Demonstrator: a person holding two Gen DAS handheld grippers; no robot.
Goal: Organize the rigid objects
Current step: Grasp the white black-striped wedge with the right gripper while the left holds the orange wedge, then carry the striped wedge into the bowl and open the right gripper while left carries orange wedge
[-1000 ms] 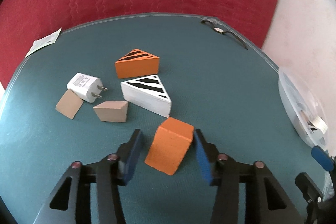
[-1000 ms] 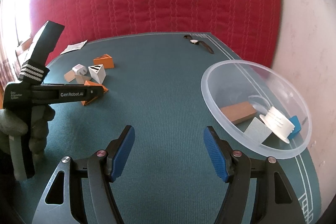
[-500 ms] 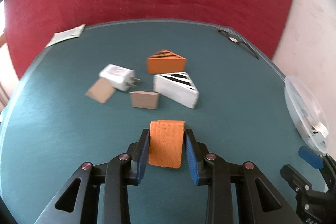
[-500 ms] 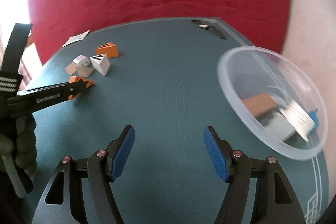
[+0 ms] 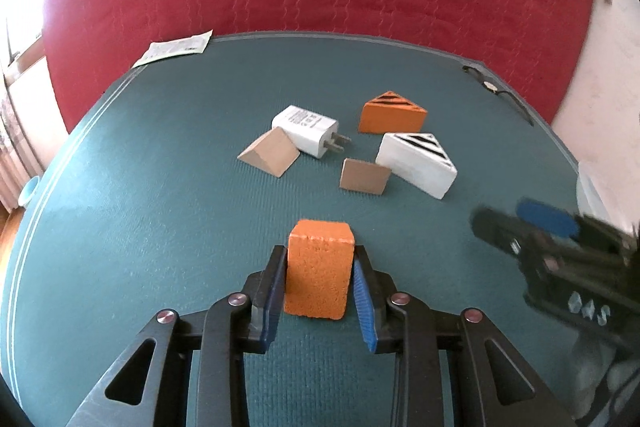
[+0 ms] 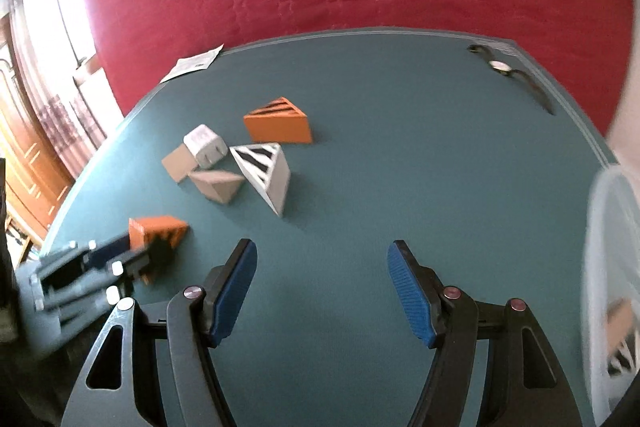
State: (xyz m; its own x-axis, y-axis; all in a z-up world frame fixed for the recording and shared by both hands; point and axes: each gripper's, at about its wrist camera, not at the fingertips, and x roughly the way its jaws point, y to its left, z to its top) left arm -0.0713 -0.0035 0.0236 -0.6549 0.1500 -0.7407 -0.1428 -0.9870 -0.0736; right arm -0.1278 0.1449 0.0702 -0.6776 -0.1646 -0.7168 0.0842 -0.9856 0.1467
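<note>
Orange block (image 5: 318,269) clenched between left claw (image 5: 318,287) pads — right claw (image 6: 322,291) released, apart.

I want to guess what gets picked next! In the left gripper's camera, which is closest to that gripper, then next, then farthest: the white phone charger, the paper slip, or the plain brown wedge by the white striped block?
1. Plain brown wedge, just right of centre.
2. White phone charger, behind it, leftward.
3. Paper slip, far left edge.

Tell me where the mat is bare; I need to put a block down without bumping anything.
Bare mat lies between the striped white wedge and the clear bowl. Crowded: the cluster around the charger.
</note>
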